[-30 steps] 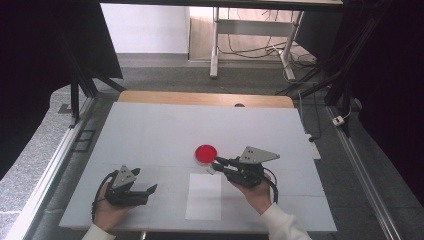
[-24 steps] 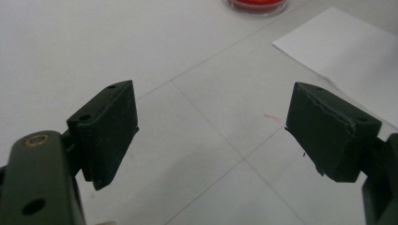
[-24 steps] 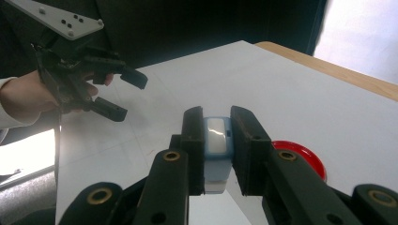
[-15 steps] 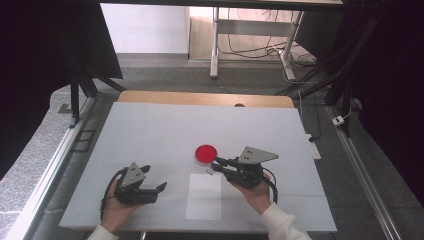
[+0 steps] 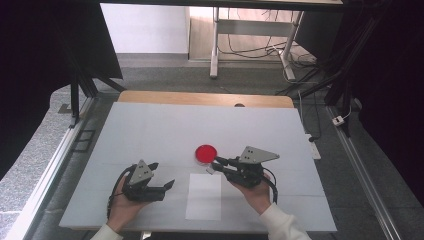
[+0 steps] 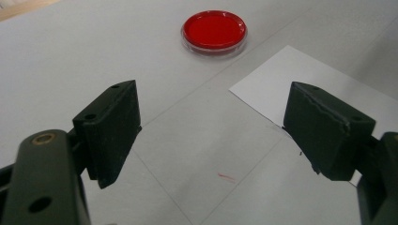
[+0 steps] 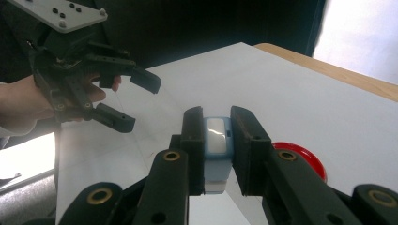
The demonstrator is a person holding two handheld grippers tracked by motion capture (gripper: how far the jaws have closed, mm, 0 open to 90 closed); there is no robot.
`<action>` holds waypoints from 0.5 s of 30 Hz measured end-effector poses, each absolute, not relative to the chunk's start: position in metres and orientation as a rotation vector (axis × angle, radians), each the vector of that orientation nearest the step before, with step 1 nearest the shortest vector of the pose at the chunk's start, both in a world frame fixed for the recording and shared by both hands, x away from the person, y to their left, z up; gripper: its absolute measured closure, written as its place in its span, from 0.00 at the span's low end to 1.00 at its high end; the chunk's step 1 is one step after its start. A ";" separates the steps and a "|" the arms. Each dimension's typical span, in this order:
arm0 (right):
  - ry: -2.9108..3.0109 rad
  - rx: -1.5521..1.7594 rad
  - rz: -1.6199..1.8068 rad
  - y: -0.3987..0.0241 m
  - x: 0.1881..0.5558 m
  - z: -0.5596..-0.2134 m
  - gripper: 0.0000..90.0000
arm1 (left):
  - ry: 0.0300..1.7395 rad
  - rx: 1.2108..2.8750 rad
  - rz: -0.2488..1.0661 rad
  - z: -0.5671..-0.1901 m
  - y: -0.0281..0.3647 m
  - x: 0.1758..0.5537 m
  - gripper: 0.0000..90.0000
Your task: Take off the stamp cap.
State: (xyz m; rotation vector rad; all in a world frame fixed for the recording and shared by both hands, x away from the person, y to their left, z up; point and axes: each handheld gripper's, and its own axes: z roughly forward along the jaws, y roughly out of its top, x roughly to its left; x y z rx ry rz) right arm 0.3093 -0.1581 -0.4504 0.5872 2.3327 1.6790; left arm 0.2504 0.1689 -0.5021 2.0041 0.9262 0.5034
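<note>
Pale blue and white, a small block (image 7: 216, 151) sits pinched between the jaws of the right gripper (image 7: 217, 140), just above the table (image 5: 150, 130). Just beyond that gripper's tip lies a red dish (image 5: 205, 153), flat on the surface; below it lies a white paper sheet (image 5: 204, 196). The left gripper (image 6: 211, 136) hovers with jaws spread wide, nothing between them, the dish ahead of it.
</note>
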 end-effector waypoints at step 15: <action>2.336 0.578 1.666 -0.159 0.308 -0.451 0.84 | 0.914 1.996 0.485 -0.497 0.155 0.250 0.19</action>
